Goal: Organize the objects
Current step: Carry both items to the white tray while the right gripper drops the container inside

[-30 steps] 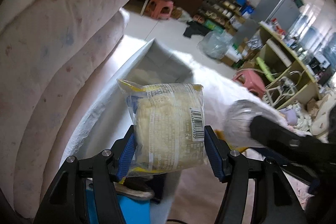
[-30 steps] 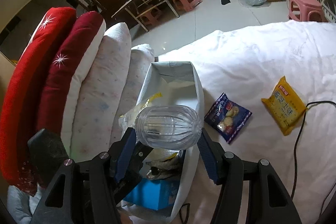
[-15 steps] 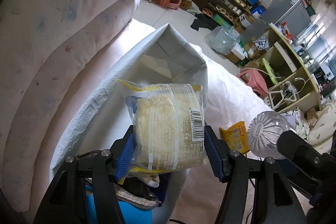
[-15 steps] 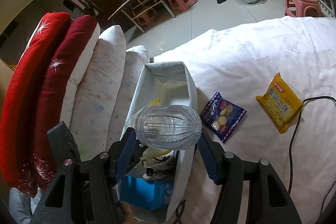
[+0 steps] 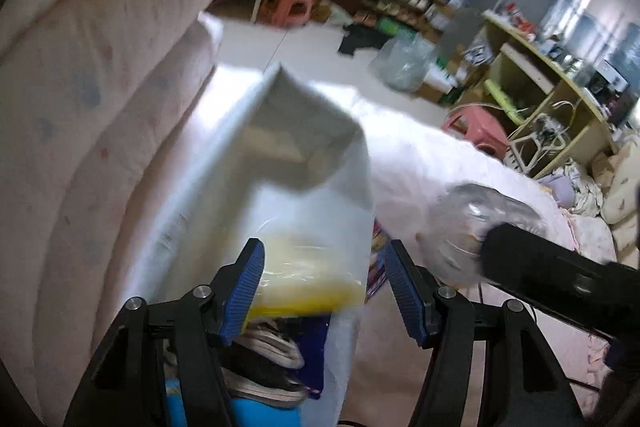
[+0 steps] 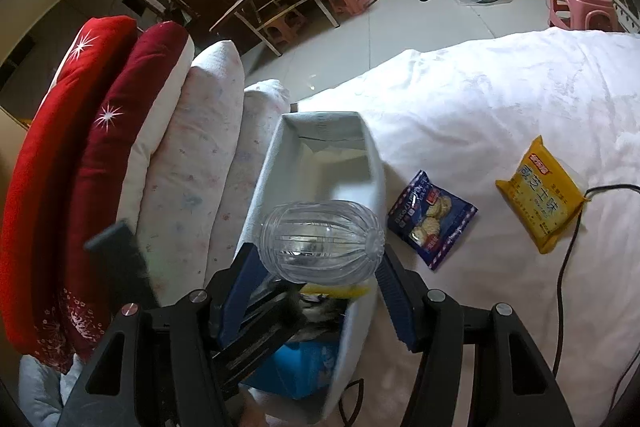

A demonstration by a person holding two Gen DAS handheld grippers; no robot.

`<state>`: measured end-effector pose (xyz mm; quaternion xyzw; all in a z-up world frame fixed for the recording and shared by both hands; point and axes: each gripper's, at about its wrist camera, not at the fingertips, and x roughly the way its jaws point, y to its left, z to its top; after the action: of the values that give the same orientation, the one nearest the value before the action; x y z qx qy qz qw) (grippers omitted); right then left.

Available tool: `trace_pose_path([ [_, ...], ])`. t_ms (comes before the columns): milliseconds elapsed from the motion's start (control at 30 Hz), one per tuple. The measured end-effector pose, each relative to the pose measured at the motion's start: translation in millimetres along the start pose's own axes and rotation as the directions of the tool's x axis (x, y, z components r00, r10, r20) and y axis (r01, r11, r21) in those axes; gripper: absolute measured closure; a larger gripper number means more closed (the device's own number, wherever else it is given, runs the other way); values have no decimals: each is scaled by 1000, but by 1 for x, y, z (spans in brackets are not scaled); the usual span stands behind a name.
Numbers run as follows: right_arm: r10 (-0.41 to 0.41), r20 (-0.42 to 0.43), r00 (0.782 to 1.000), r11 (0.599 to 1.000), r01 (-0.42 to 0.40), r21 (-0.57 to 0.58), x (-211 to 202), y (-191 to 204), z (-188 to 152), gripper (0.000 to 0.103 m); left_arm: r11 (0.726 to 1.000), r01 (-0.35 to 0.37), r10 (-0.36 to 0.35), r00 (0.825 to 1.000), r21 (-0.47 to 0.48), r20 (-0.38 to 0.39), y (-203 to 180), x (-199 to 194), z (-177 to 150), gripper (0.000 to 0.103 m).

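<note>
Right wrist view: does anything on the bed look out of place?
Yes. A blue biscuit packet and a yellow packet lie loose on the white bedding, outside the storage bin. Nothing looks spilled.

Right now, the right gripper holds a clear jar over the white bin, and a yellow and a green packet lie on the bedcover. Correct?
No: the right wrist view shows a blue packet, not a green one, near the yellow packet on the bedcover. The right gripper does hold the clear jar over the white bin.
</note>
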<state>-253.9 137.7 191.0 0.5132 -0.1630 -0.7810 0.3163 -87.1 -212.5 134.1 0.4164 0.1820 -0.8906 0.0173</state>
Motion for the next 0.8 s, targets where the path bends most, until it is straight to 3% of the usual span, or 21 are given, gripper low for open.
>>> trace_pose_path([
  [100, 16, -4, 1000, 1000, -16, -24, 2, 6, 7, 45, 997, -41, 39, 999, 63, 30, -9, -3, -1, 42],
  [233, 39, -5, 999, 999, -39, -5, 6, 7, 13, 48, 996, -43, 43, 999, 84, -5, -11, 7, -2, 42],
  [367, 38, -15, 999, 999, -38, -8, 11, 8, 13, 51, 995, -69, 71, 997, 73, -18, -9, 11, -1, 42],
  [800, 41, -38, 998, 999, -41, -1, 21, 8, 12, 51, 999, -44, 44, 998, 3, -42, 3, 11, 2, 42],
])
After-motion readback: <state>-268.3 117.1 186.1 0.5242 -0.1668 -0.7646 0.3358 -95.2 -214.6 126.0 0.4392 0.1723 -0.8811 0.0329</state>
